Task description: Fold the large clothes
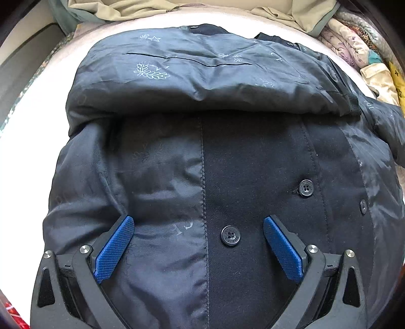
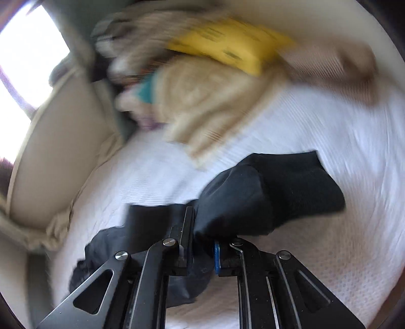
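So the coat [image 1: 227, 157] is a big dark one lying on the white bed sheet [image 1: 33, 141], lining side up. Its top part is folded down over itself, so there's a thick fold running across the middle, and the shiny lining shows pale leaf and star prints. Below that fold you get a strip of matte black cloth with a button [image 1: 230, 235] and a second one up and to the right of it.

The left gripper [image 1: 198, 227] sits low over the coat with its blue pads [image 1: 115, 249] wide apart, nothing between them, and that first button lies in the gap.

The right gripper [image 2: 202, 243] is clamped on a bunched bit of the coat, looks like a sleeve [image 2: 268, 194], with the cloth squeezed between the fingers and spilling out both sides above the sheet. That view is badly blurred.

Beyond the coat there's a heap of olive-tan cloth [image 1: 121, 10], and off to the coat's right a pile of patterned fabrics [image 1: 354, 48] plus something yellow [image 2: 227, 43].
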`<control>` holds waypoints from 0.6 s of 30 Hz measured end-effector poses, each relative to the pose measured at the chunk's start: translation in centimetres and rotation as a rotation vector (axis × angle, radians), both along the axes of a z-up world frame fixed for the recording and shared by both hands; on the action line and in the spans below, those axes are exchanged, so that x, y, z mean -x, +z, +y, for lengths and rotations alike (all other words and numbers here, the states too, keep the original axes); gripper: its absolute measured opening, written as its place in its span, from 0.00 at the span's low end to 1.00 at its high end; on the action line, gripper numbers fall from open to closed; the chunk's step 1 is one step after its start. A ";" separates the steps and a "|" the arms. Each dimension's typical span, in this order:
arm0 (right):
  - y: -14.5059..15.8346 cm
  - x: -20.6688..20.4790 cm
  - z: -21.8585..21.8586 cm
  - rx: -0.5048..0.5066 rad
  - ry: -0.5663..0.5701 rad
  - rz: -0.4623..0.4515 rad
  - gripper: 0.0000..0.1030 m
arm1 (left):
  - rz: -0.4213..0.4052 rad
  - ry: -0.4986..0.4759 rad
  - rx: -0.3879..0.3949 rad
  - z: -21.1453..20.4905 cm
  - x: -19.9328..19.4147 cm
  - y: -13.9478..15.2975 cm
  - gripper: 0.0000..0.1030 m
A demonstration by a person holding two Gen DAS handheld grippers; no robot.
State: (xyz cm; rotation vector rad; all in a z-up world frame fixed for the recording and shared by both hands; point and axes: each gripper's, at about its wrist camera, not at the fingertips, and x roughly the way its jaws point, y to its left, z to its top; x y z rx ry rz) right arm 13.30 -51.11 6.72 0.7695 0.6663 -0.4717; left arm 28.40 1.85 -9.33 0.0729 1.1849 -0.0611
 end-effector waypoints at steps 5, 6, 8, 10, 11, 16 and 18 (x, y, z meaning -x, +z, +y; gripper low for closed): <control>6.7 -3.2 9.8 0.256 0.234 -0.064 0.07 | -0.007 0.018 -0.001 -0.4 0.3 -0.2 1.00; 7.6 -3.7 12.1 0.309 0.286 -0.073 0.07 | -0.008 0.024 0.000 -0.4 0.4 -0.2 1.00; 8.7 -4.8 16.5 0.387 0.393 -0.093 0.07 | -0.013 0.029 0.001 -0.2 0.2 -0.3 1.00; 9.2 -5.6 20.7 0.439 0.497 -0.107 0.07 | -0.022 0.032 0.000 -0.3 0.4 -0.4 1.00; 9.1 -6.2 23.2 0.470 0.561 -0.109 0.07 | -0.026 0.032 -0.001 -0.4 0.5 -0.4 1.00; 5.3 -8.7 32.3 0.532 0.813 -0.034 0.06 | -0.031 0.025 0.007 -0.5 1.3 -0.3 1.00; 3.2 -9.2 34.8 0.545 0.860 0.018 0.06 | -0.028 0.021 0.011 -0.3 1.3 -0.2 1.00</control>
